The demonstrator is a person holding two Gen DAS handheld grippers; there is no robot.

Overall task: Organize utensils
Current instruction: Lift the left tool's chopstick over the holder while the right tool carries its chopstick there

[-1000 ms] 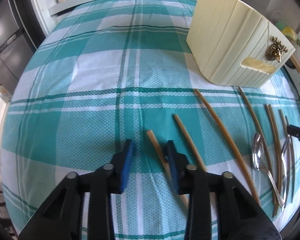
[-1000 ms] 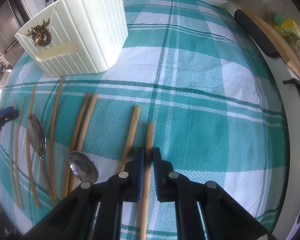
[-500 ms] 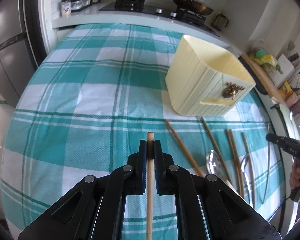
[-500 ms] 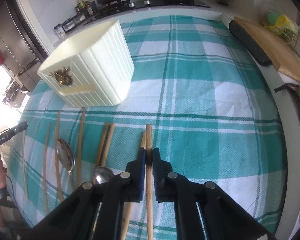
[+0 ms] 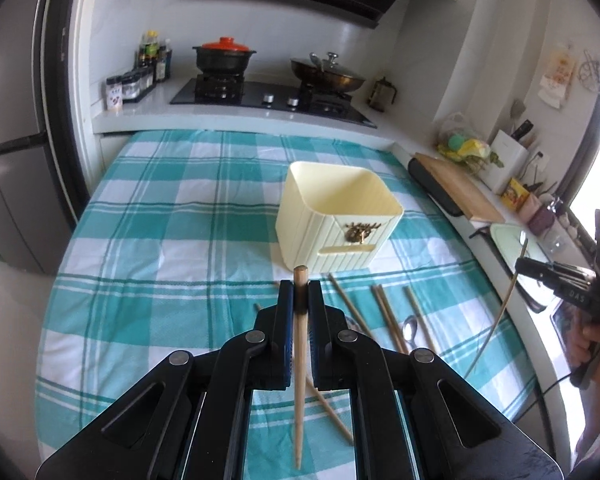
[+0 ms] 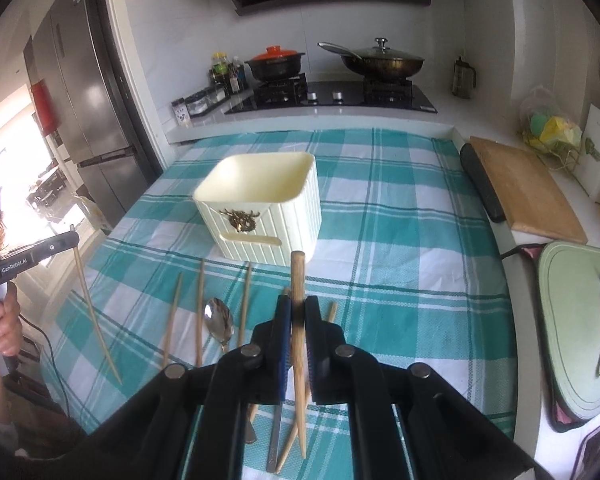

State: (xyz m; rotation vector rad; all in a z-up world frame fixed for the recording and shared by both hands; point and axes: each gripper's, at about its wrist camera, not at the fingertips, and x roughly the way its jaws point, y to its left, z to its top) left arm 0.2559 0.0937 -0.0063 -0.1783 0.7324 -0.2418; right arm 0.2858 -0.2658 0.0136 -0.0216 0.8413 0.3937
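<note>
At the bottom centre of the left wrist view, the left gripper (image 5: 300,300) is clamped on a wooden chopstick (image 5: 299,360) near its thick end. The right gripper (image 6: 295,316) pinches its own chopstick (image 6: 298,340) the same way at lower centre of its view. Both sticks look light, stiff and smooth, so a hold near the thick end lets the thin tip swing. Beyond, loose chopsticks (image 6: 199,308) and a spoon (image 6: 219,318) lie on the checked cloth (image 5: 172,240). Farther up-centre stands the cream holder (image 5: 340,220), open-topped.
</note>
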